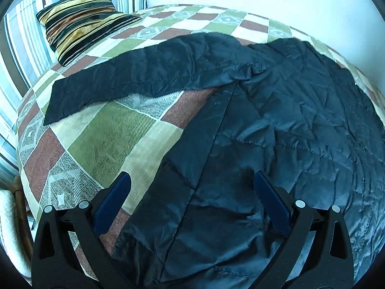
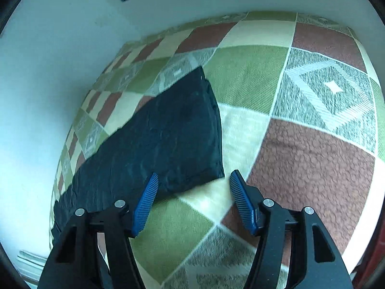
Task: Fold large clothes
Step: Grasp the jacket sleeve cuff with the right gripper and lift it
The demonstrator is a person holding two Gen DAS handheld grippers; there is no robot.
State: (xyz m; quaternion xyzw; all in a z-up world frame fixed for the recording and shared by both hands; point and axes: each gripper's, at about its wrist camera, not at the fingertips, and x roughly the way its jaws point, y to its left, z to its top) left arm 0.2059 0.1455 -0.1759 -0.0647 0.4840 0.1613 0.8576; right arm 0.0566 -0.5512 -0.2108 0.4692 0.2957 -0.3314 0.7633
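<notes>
Both tongs stand spread and pinch nothing: the left gripper (image 1: pixel 192 187) hangs over the jacket (image 1: pixel 276 144) body, the right gripper (image 2: pixel 193 183) by the sleeve (image 2: pixel 156 144) cuff, probably to fold it inward. Jacket lies flat on the checked bedspread (image 1: pixel 108 144), striped pillow (image 1: pixel 81 21) beyond.

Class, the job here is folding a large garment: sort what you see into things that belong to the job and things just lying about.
Belongs to the job:
dark quilted jacket
its sleeve
left gripper, open
right gripper, open

Just lying about:
striped cushion
patchwork bedspread, only the surface underneath
</notes>
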